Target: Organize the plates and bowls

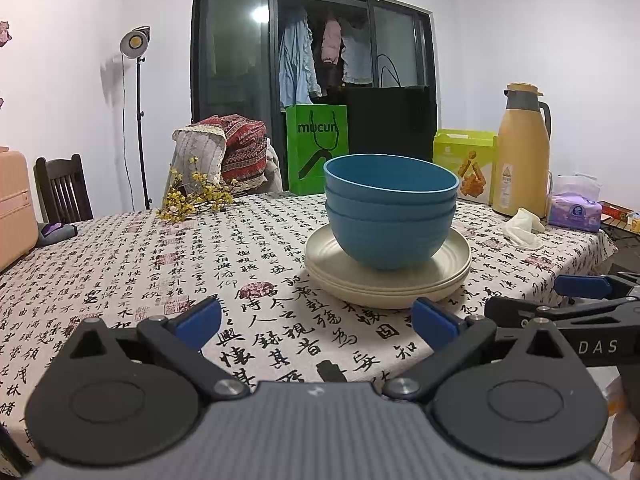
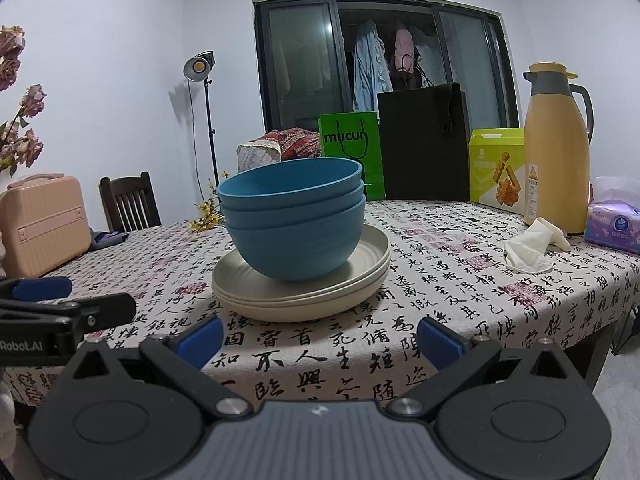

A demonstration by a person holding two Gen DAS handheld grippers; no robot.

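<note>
While both grippers are held low over the near edge of the table (image 1: 120, 248), a stack of three blue bowls (image 1: 390, 216) is seen nested on a stack of cream plates (image 1: 384, 284) at the centre of the left wrist view, resting on the tablecloth printed with black calligraphy. The left gripper (image 1: 316, 320) is shown at the bottom of that frame with its blue-tipped fingers (image 1: 200, 320) spread wide and nothing held between them; the stack lies just beyond them, apart from both tips. In the right wrist view the same bowls (image 2: 294, 220) and plates (image 2: 300, 296) are placed left of centre, and the right gripper (image 2: 320, 338) is likewise seen at the bottom with fingers (image 2: 202, 338) wide apart and empty, short of the plates. Each gripper is caught at the edge of the other's frame: the right one at the lower right of the left view, the left one at the lower left of the right view. Toward the far right of the table a yellow thermos (image 2: 556, 152), a white glove (image 2: 532, 248) and a pack of tissues (image 2: 614, 224) are visible, with a green bag (image 2: 352, 148) and a black bag (image 2: 424, 144) behind the stack.
</note>
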